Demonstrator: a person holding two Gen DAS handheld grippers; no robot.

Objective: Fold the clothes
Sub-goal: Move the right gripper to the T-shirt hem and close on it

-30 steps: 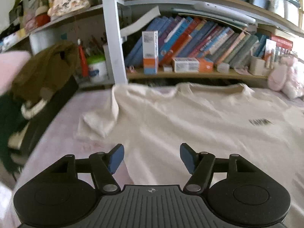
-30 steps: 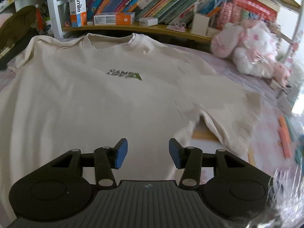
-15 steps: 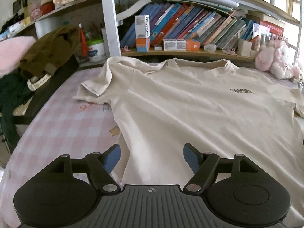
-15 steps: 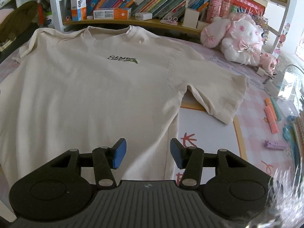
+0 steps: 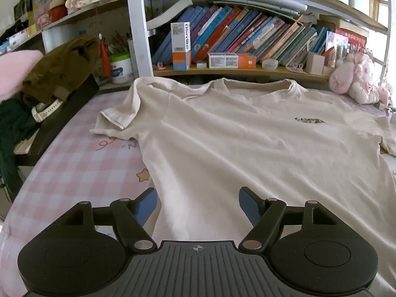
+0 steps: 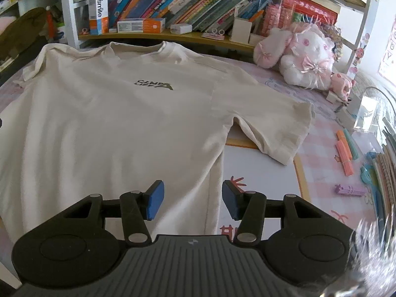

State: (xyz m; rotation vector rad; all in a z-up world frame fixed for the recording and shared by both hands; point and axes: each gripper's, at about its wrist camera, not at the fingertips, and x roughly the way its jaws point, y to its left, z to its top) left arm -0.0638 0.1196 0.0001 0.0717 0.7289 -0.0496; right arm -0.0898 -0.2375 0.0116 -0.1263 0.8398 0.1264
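Presently, a cream T-shirt [image 5: 247, 148] lies spread face up on the pink checked table cover [image 5: 74, 168], collar toward the bookshelf [image 5: 235, 71] at the far edge and hem toward the person. Its long axis runs straight away from both tools, collar far, hem near.

The left gripper [image 5: 198, 205] hovers over the shirt's left side seam low on the body. Its jaws have just been opening and now stand well spread; shirt cloth lies below the gap, but the pads do not press on it. The right gripper [image 6: 192, 204] hangs over the opposite side seam, jaws moderately spread, the shirt edge passing beneath the gap and nothing pinched. Neither tool holds anything.

The left sleeve [image 5: 118, 121] is rumpled and partly turned over on itself, up and left of the left gripper. The right sleeve [image 6: 277, 128] lies flat, ahead and to the right of the right gripper, overlapping a white mat [image 6: 262, 173].

Assessment: folding is not yet begun. Each gripper is nearer its own side of the shirt, so the left side falls to the left hand and the right side to the right. The rumpled left sleeve may need flattening first. A plush toy [image 6: 302, 57] and scattered pens [image 6: 344, 153] sit clear of the shirt.
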